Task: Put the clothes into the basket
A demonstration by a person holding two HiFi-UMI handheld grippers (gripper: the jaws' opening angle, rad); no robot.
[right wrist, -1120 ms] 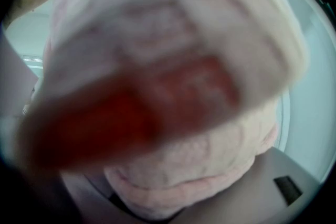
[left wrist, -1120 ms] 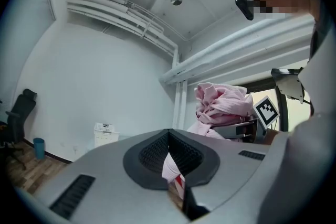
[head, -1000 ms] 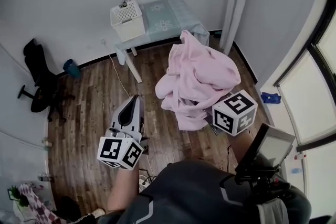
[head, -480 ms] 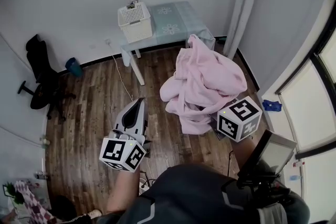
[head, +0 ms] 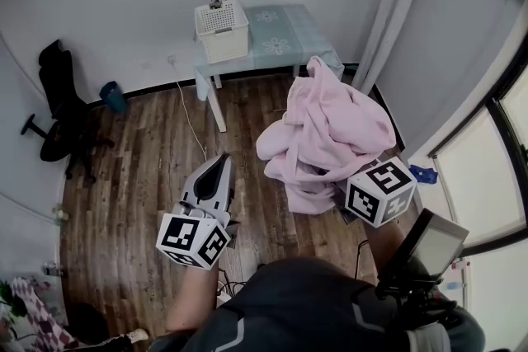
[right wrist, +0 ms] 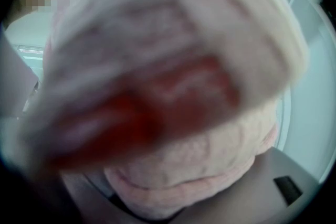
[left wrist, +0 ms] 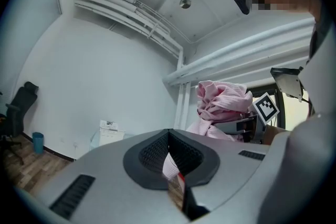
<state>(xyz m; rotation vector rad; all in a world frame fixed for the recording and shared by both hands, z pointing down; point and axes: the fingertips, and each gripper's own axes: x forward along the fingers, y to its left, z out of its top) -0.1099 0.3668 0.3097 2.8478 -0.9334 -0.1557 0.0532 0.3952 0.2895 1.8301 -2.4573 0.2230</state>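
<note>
A bulky pink garment bundle (head: 334, 132) hangs in the air over the wooden floor, with my right gripper (head: 345, 181) shut on its lower end. Its marker cube (head: 379, 191) shows, but the jaws are buried in cloth. Pink fabric (right wrist: 199, 165) fills the right gripper view. The white basket (head: 221, 30) stands on the left end of a small pale table (head: 280, 33) against the far wall, well beyond the bundle. My left gripper (head: 221, 162) is shut and holds nothing, left of the bundle. In the left gripper view the shut left gripper (left wrist: 169, 136) points at the bundle (left wrist: 220, 99) and basket (left wrist: 107, 131).
A black office chair (head: 58, 107) and a blue bin (head: 113, 95) stand by the left wall. A white cable (head: 190, 124) trails across the floor from the wall. A white column (head: 388, 12) rises right of the table, with windows further right.
The pink bundle and my right gripper have drifted a little right and down in the head view. The table and basket also sit further right. My left gripper has barely moved.
</note>
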